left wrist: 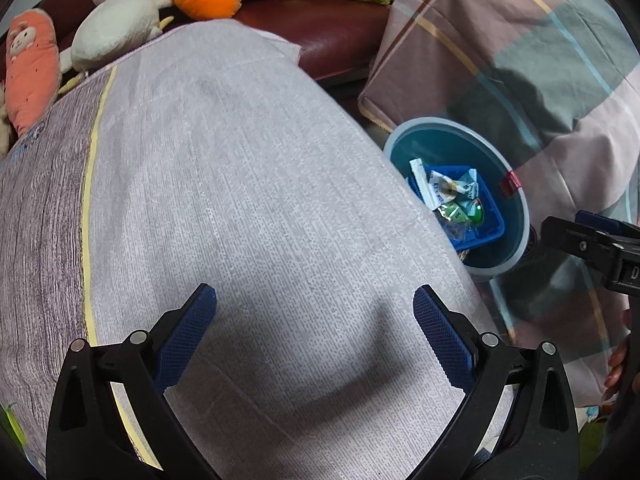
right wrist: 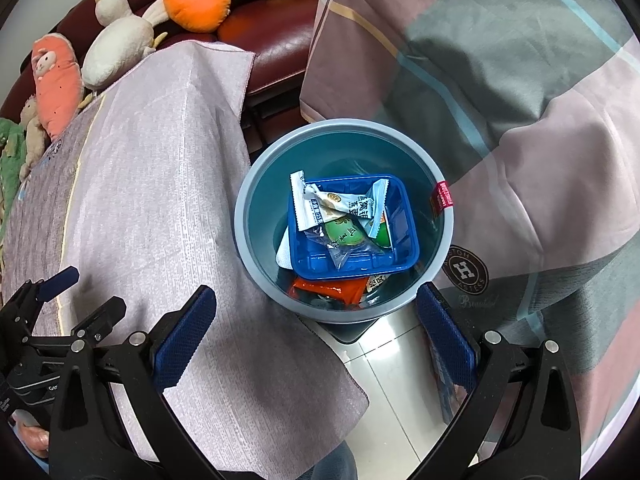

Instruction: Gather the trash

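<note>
Trash sits in the round blue bin (right wrist: 344, 220) on the floor: a blue plastic tray (right wrist: 396, 248) on top, with snack wrappers (right wrist: 320, 204) and a green candy packet (right wrist: 346, 234) lying in it, and an orange wrapper (right wrist: 332, 290) poking out underneath. Wrappers like these look very light, thin and crinkly (probably a bit slippery too), so a pinch on a flat edge or corner would likely work best; the tray looks stiffer and could be taken by its rim. Right gripper (right wrist: 316, 320) hangs just above the bin, spread wide and holding nothing. Left gripper (left wrist: 314, 316) is spread wide too, empty, over the grey cloth (left wrist: 248, 184) on the table beside the bin. No trash shows on that cloth. Stuffed toys (right wrist: 120, 40) rest on the dark red sofa (right wrist: 280, 52) behind, and a plaid blanket (right wrist: 500, 80) lies to the right.
</note>
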A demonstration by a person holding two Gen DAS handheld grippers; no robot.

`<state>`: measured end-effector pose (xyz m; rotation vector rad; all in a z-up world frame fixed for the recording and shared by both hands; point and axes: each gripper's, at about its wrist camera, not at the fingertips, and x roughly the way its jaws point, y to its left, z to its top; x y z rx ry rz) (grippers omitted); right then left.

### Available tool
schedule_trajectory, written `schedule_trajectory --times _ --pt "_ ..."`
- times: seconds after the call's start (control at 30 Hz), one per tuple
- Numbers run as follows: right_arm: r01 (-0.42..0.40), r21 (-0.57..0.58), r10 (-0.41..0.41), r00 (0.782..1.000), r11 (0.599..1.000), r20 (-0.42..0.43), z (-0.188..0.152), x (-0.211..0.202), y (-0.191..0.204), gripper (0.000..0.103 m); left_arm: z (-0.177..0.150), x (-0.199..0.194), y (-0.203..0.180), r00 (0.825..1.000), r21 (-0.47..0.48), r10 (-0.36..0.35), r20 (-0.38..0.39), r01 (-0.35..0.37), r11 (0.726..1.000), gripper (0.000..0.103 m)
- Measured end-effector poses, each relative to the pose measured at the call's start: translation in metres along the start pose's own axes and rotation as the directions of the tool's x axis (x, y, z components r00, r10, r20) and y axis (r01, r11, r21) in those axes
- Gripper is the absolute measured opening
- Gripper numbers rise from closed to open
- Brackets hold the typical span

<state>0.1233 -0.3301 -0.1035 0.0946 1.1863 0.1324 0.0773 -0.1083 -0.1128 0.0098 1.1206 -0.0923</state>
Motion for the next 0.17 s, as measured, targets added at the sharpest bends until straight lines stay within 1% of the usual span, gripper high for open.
schedule_trajectory --times 0.07,0.17 --pt "0.002 0.001 -0.002 1.000 1.000 -0.001 0.0006 0.0000 -0.0002 0.096 -0.0006 0.0027 0.0022 1.000 -0.007 -0.016 -0.016 0.016 1.000 0.099" --pt "0.005 -0.001 -0.005 1.000 1.000 -0.001 0.0008 -0.0002 0.0001 0.096 -0.0025 0.0041 0.0039 1.000 -0.006 -0.014 -0.024 0.014 1.000 0.099"
